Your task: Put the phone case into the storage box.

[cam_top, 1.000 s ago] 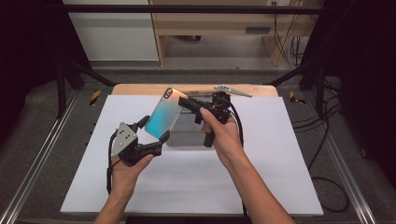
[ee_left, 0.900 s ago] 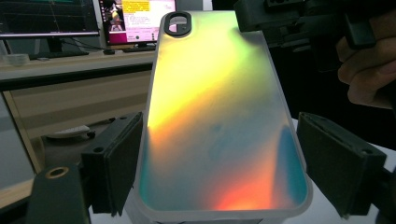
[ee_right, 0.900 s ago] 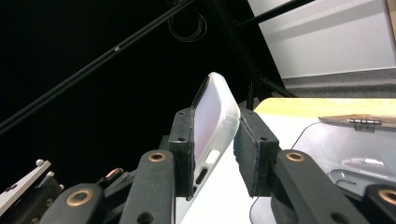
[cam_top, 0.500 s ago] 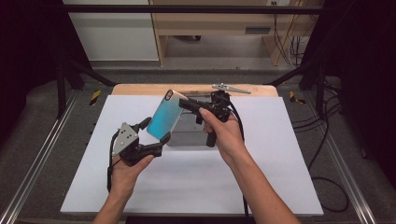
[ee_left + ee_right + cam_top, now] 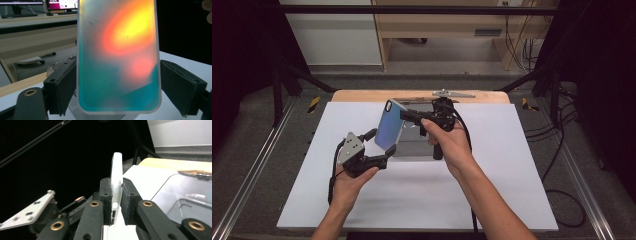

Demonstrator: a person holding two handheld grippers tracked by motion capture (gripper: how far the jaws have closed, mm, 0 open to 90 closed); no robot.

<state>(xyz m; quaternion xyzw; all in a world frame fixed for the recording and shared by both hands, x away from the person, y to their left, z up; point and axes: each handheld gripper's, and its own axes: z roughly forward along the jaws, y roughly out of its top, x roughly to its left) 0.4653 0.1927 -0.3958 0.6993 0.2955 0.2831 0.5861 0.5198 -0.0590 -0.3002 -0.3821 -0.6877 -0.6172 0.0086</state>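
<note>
Left gripper [image 5: 384, 161] sits low near the middle of the white table sheet [image 5: 512, 200], jaws spread wide either side of the phone's bottom end; in the left gripper view both pads stand clear of the edges, so it holds nothing. The slim phone in a translucent iridescent blue-teal case [image 5: 388, 131] is up in the air over the sheet's middle, long axis tilted steeply, top end toward the far edge, bottom end down between the left jaws. Right gripper [image 5: 404, 116] is clamped across its thickness near the upper end, the right gripper view showing the white case edge pinched between both pads. Judgement: next move hinges on closing the left jaws across the phone's width. Behind lie a clear plastic tray [image 5: 412, 147] and a metal hinged tool [image 5: 454, 93] at the far edge, neither in the way.
</note>
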